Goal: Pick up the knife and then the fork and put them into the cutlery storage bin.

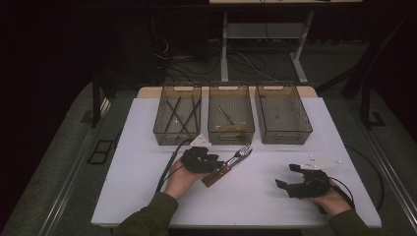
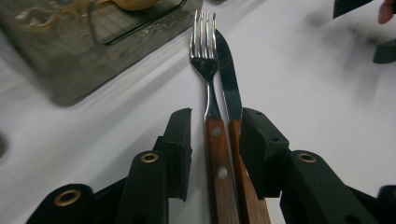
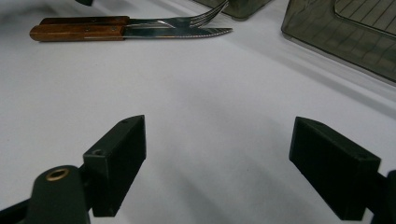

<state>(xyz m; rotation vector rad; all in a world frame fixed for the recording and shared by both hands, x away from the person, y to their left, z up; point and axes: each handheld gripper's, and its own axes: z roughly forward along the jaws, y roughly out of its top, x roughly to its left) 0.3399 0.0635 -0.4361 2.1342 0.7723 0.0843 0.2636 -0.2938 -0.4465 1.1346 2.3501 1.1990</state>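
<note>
The left gripper (image 2: 215, 140), jaws narrowed around but not yet pressing the fork (image 2: 208, 79) and knife (image 2: 229, 84) handles mid-tabletop, is at the grasping step and next must close firmly, while the right gripper (image 3: 217, 161) waits wide near the front right corner.

bins (image 1: 231, 114): 3 | forks (image 2: 204, 56): 1 | knives (image 2: 229, 70): 1 | hand-held grippers (image 1: 209, 161): 2

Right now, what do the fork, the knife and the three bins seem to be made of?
Fork and knife: shiny, mirror-like heads, likely polished steel; brown grained handles with pale rivets, probably wood. Bins: smoky, see-through walls with a grid pattern, apparently tinted plastic.
</note>
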